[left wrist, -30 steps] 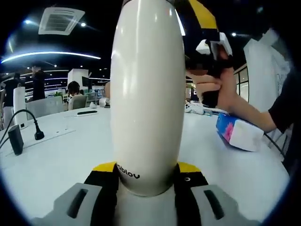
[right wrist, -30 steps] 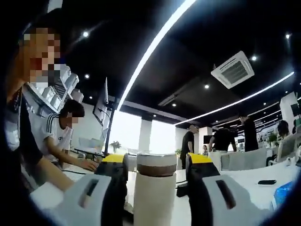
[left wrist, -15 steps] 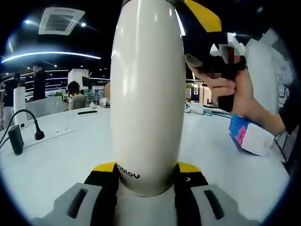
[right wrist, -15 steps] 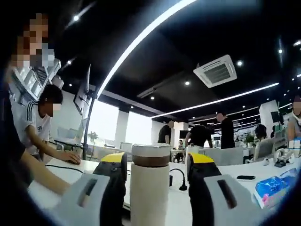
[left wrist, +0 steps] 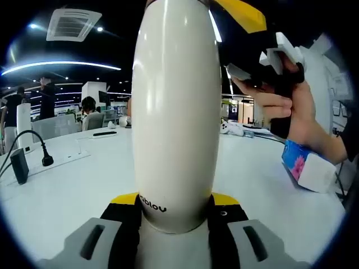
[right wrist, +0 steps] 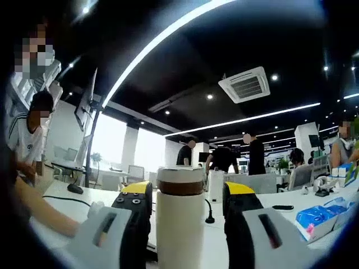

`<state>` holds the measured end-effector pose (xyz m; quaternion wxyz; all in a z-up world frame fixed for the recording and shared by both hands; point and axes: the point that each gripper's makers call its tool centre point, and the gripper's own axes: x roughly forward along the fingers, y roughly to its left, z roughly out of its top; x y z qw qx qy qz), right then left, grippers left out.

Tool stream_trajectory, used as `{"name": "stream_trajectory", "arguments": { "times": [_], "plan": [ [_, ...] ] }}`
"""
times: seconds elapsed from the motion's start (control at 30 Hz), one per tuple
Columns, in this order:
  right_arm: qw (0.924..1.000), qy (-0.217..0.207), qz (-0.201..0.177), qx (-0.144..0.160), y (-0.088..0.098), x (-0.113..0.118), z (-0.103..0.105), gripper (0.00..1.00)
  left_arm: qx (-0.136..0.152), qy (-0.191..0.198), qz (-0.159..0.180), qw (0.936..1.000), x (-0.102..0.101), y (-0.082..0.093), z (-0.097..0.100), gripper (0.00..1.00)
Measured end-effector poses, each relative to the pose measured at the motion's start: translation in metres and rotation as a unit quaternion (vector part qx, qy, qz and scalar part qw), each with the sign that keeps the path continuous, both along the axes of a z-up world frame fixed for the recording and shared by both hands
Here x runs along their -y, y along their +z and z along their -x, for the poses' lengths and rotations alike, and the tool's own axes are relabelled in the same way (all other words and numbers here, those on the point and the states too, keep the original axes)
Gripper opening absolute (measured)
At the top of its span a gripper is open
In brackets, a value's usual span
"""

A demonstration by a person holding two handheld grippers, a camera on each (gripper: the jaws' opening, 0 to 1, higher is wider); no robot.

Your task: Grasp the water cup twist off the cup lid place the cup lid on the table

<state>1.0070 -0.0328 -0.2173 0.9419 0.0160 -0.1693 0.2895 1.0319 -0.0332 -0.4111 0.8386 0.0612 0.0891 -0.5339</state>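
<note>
left tongs (left wrist: 175, 210) clamp the water cup (left wrist: 176, 112) upright above the counter (left wrist: 67, 179). right tongs (right wrist: 180, 193) flank the cup lid (right wrist: 180, 182), seemingly gripping; twisting is underway. next: turn it free, lift away.

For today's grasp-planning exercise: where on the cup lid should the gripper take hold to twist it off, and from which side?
Grip the cup lid across its short round side wall, above the brown band, coming in level from the side. The water cup stands upright, so level jaws can turn it about its axis.

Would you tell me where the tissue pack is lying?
The tissue pack lies on the white table, lower right in the right gripper view, right of the cup lid.
</note>
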Motion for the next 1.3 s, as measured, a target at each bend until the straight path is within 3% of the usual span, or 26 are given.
{"name": "stream_trajectory", "arguments": {
  "times": [0.23, 0.7, 0.87, 1.3],
  "plan": [
    [0.9998, -0.011, -0.015, 0.004, 0.005, -0.001, -0.001, 0.53, 0.0, 0.0, 0.0, 1.0, 0.0, 0.0, 0.0, 0.48],
    [0.9994, -0.024, 0.001, 0.023, 0.011, -0.018, -0.001, 0.51, 0.0, 0.0, 0.0, 1.0, 0.0, 0.0, 0.001, 0.48],
    [0.9989, -0.038, 0.0, 0.028, 0.014, -0.016, -0.006, 0.46, 0.0, 0.0, 0.0, 1.0, 0.001, 0.0, 0.0, 0.48],
    [0.9995, -0.019, -0.003, 0.027, 0.014, -0.015, -0.013, 0.43, 0.0, 0.0, 0.0, 1.0, 0.001, 0.0, 0.0, 0.48]
  ]
}}
